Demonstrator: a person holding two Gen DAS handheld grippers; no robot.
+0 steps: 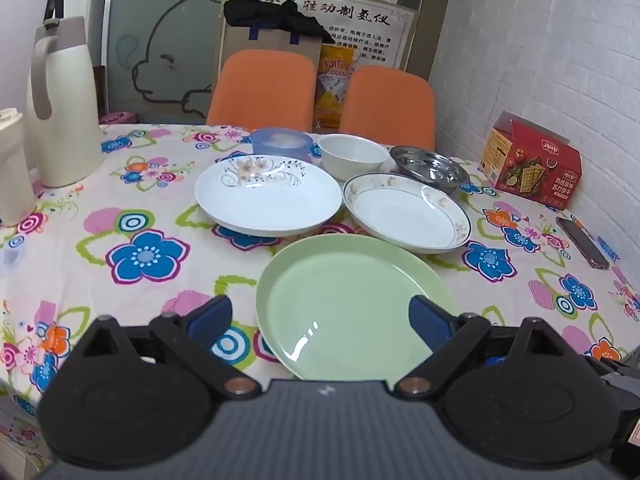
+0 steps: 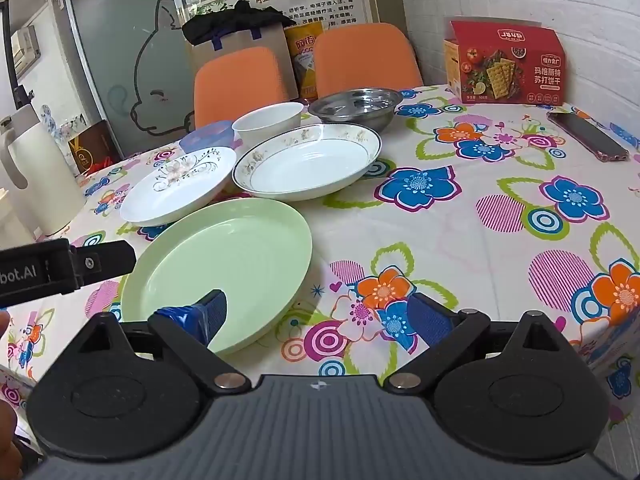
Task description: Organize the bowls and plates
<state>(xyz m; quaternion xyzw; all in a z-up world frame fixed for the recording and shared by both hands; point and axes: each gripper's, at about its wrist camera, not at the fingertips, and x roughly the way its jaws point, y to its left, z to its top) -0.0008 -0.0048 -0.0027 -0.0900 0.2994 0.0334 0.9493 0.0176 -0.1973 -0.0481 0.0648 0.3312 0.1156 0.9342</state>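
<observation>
While both of your grippers hang low over the near edge of the flowered tablecloth [image 2: 460, 216], neither has hold of anything. Your left gripper [image 1: 320, 320] stands wide open above the near half of the green plate [image 1: 352, 300], its blue pads [image 1: 210, 320] apart, one over the cloth and one over the plate's right side. Your right gripper [image 2: 320, 316] is equally spread, with its left pad over the green plate's near rim and its right pad over bare cloth.

Beyond the green plate lie two white dishes side by side: the white plate with a flower sprig [image 1: 268, 196] on the left and the gold-rimmed deep plate [image 1: 408, 214] on the right, the three crowded together so closely that their rims seem to meet. Behind them stand a blue plastic bowl [image 1: 280, 142], a white bowl [image 1: 352, 156] and a steel bowl [image 1: 430, 168], in a row along the far edge.

Around the dishes, a cream thermos jug [image 1: 60, 104] stands at the left with a second pale container [image 1: 12, 168] just beside it. A red cracker box [image 1: 532, 164] sits at the right near the brick wall, and a phone [image 2: 588, 136] lies flat closer to you. Two orange chairs [image 1: 260, 88] back the table.
</observation>
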